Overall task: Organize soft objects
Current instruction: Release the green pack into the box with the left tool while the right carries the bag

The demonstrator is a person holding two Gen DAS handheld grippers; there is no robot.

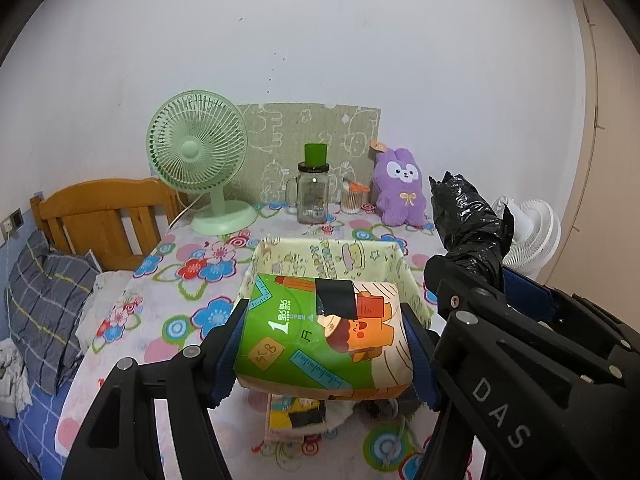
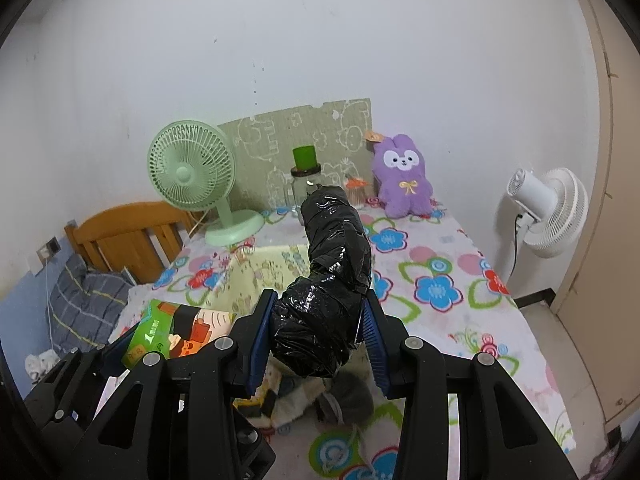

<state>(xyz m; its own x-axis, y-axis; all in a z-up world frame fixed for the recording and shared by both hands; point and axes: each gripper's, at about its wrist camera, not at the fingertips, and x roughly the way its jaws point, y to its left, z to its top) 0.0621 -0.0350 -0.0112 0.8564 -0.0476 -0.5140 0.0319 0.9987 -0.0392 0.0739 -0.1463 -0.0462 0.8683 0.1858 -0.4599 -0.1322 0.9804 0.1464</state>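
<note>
My left gripper is shut on a green and orange cartoon-printed tissue pack, held above the flowered table. Just beyond it stands a pale yellow fabric storage box, open at the top. My right gripper is shut on a roll of black plastic bags that sticks up and forward; the roll also shows at the right of the left wrist view. The tissue pack appears at lower left in the right wrist view. Under both grippers lie small cloth items on the table.
A green desk fan, a glass jar with a green lid, a cotton-swab cup and a purple plush rabbit stand at the table's back. A white floor fan stands right of the table. A wooden bed with a pillow lies left.
</note>
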